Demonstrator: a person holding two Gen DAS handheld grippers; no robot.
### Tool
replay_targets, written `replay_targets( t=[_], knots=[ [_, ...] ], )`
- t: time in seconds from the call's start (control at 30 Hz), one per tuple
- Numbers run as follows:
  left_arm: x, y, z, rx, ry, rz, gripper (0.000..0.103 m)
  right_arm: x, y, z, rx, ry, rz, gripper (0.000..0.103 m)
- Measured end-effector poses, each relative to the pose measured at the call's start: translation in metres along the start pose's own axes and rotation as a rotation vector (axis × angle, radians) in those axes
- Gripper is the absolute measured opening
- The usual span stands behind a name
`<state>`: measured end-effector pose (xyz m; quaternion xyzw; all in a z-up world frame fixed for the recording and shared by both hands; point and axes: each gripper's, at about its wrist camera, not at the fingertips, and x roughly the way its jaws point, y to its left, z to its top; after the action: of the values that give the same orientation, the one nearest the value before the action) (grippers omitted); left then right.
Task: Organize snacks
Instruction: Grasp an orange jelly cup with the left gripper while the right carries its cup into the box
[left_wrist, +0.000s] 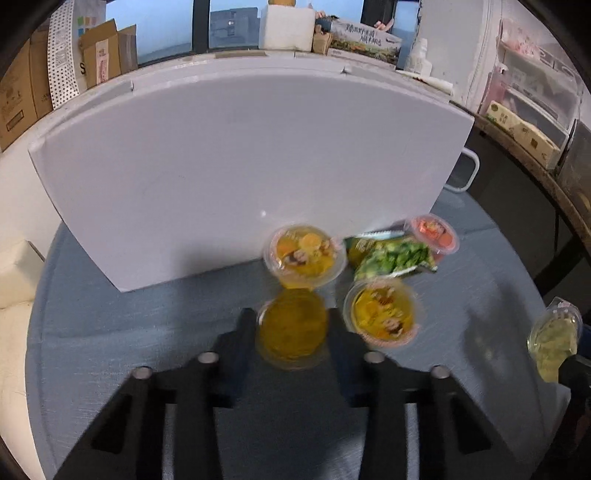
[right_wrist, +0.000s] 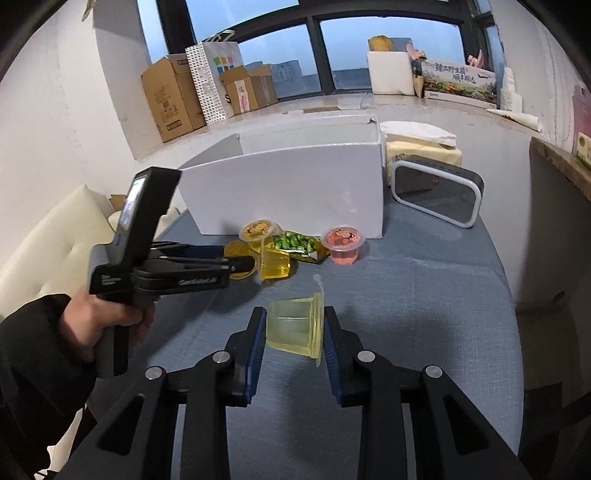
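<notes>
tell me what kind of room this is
Probably a spare room or office used for storage, not a kitchen: cardboard boxes stacked by a big window, and a cloth-covered table holding snacks.

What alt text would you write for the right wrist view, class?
The right gripper grips a pale yellow jelly cup above a blue table. To its left, the left gripper reaches more jelly cups beside a white box.

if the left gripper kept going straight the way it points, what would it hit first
Beyond the amber jelly cup between the left gripper's fingers, the first thing is probably the orange jelly cup with a printed foil lid, then the white box; depth is unclear.
</notes>
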<state>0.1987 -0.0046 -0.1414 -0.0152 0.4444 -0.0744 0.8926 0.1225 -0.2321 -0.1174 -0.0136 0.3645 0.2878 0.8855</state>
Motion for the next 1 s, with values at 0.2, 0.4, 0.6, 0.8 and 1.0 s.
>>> replay_targets(
  t=[0.2,0.4,0.6,0.8,1.0],
  knots=[
    [-0.030,-0.001,-0.008,-0.001,-0.071,-0.037,0.040,-0.003,0.000,0.005,0.006,-0.016,0.004,0.032],
    [-0.095,0.004,-0.021,-0.009,-0.191,-0.044,0.040,-0.005,0.003,0.007,0.021,-0.028,0.031,0.032],
    [-0.142,0.010,-0.007,-0.014,-0.278,-0.058,0.040,-0.001,0.009,0.036,0.010,-0.054,0.064,0.032],
    [-0.157,0.029,0.040,-0.041,-0.339,-0.057,0.040,0.003,0.018,0.096,-0.036,-0.121,0.061,0.032],
    [-0.127,0.045,0.101,-0.040,-0.327,-0.023,0.040,0.034,0.004,0.171,-0.030,-0.130,0.038,0.032]
  ],
)
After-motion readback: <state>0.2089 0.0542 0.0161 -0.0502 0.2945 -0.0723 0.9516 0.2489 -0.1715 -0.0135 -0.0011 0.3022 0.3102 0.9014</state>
